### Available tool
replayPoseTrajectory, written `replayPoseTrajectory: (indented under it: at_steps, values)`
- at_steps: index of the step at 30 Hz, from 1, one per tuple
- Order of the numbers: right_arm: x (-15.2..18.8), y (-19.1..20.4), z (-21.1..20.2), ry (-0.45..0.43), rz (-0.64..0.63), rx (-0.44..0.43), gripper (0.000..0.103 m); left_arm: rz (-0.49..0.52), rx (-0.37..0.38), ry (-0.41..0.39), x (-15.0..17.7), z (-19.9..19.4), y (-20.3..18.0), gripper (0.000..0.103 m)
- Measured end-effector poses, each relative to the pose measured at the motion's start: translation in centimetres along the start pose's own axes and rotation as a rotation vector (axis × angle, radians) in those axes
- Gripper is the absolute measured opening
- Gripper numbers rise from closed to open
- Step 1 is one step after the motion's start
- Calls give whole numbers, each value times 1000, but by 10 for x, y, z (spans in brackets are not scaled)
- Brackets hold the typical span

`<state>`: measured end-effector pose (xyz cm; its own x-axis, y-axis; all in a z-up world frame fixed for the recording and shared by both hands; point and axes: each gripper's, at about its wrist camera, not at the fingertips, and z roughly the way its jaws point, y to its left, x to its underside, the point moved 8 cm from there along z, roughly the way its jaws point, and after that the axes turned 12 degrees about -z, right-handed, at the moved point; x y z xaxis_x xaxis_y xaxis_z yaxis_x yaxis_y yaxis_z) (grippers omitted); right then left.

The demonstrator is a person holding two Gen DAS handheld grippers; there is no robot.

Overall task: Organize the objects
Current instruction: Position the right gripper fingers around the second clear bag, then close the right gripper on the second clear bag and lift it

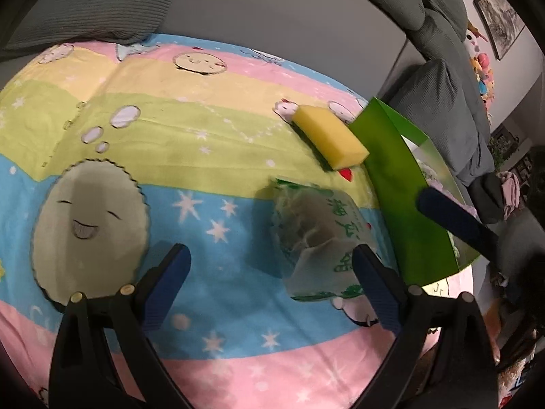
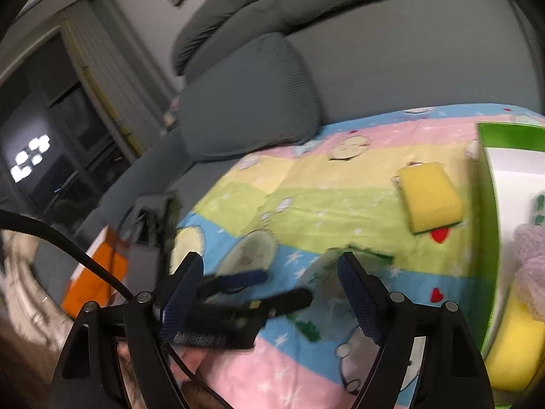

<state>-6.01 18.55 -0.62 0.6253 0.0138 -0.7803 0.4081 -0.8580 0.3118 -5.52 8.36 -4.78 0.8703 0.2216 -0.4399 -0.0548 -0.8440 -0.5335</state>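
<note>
Two black fingers with blue pads frame your left wrist view, and your left gripper point(image 1: 270, 272) stands wide apart with nothing between its pads, hovering over the striped pastel cartoon blanket point(image 1: 170, 143). Just ahead of its right finger lies a crinkled clear plastic packet with green print point(image 1: 320, 235), flat on the blue stripe. Beyond that, a yellow rectangular sponge with a dark green underside point(image 1: 332, 136) rests on the green stripe, touching or nearly touching the near wall of the bright green open-topped box point(image 1: 402, 187). A blue-padded finger of your other tool point(image 1: 456, 218) crosses over that box. From your right wrist view, your right gripper point(image 2: 272, 289) is also spread wide and holds nothing; the packet point(image 2: 327, 286) sits low between its fingers on the blanket point(image 2: 306, 187), blurred. The sponge point(image 2: 431, 199) lies just left of the box point(image 2: 490, 238), which holds another yellow sponge point(image 2: 514, 347) and a pale lilac knitted cloth point(image 2: 531, 266).
</note>
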Motion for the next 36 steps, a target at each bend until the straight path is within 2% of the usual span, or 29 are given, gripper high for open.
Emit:
replayPoseTrajectory:
  at_steps: [6, 9, 13, 18, 22, 25, 29, 33, 36]
  values:
    - [13, -31, 3, 65, 114, 143, 82, -23, -1, 4, 7, 3, -5, 95]
    - [13, -32, -3, 60, 87, 173, 82, -43, 34, 11, 9, 0, -6, 94]
    - [15, -39, -7, 93, 28, 321, 82, -38, 96, 26, 13, -5, -15, 94]
    - [16, -40, -3, 88, 63, 295, 82, 0, 123, 48, 21, -4, -27, 94]
    - [19, -44, 1, 123, 90, 341, 82, 10, 39, -20, 15, -8, -21, 95]
    - [19, -43, 1, 145, 120, 345, 82, -35, 36, -18, 10, -7, -13, 95]
    - [12, -23, 1, 123, 123, 221, 82, -43, 43, -45, 4, -11, -11, 95]
    - [13, -15, 16, 169, 94, 207, 82, -70, 48, -23, 1, -5, -7, 95]
    - [22, -24, 34, 223, 148, 186, 81, -86, 44, 21, 4, 8, -6, 95]
